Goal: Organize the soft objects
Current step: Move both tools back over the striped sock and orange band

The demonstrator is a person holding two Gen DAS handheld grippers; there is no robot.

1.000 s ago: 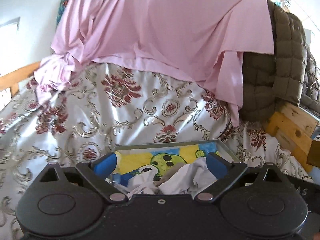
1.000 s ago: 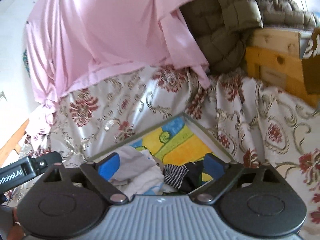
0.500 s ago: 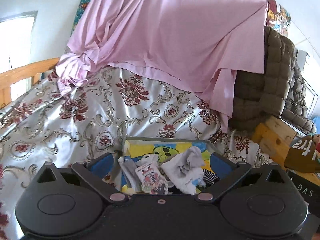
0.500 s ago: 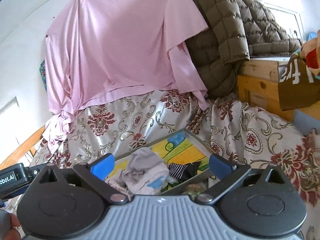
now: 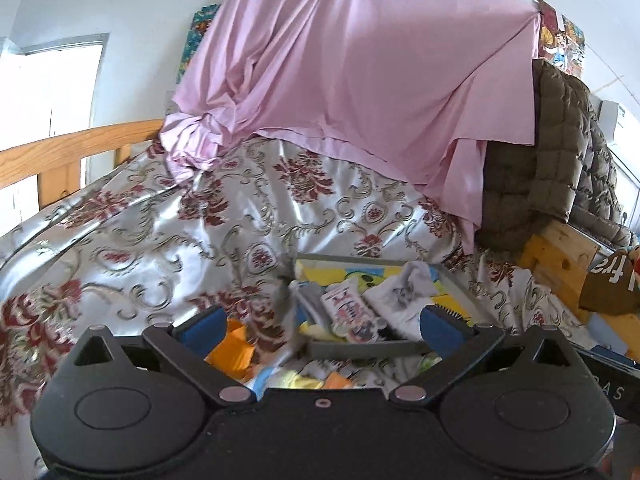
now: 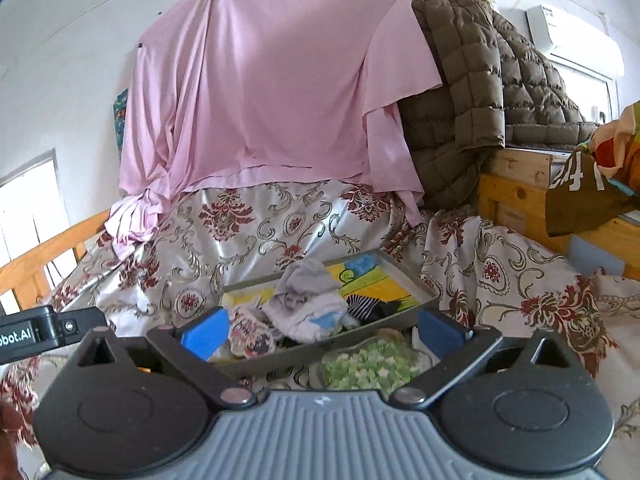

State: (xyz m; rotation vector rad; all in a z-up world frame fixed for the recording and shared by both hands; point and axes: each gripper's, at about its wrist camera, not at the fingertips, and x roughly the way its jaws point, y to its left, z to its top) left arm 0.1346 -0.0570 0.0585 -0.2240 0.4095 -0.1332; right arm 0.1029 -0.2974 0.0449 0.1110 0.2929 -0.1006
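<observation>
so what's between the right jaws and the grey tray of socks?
A green-and-white patterned cloth lies on the floral bedspread, just before the grey tray. Right wrist view shows it.

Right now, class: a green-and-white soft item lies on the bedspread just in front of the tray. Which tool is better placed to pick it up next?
Probably the right tool: open and empty, with the green-and-white item lying between its fingers. For the left tool, that item sits at its right finger's edge, mostly hidden.

Pink sheet (image 6: 272,92) draped beside brown quilted jacket (image 6: 480,92).

Both wrist cams low, share tray (image 5: 362,350).
</observation>
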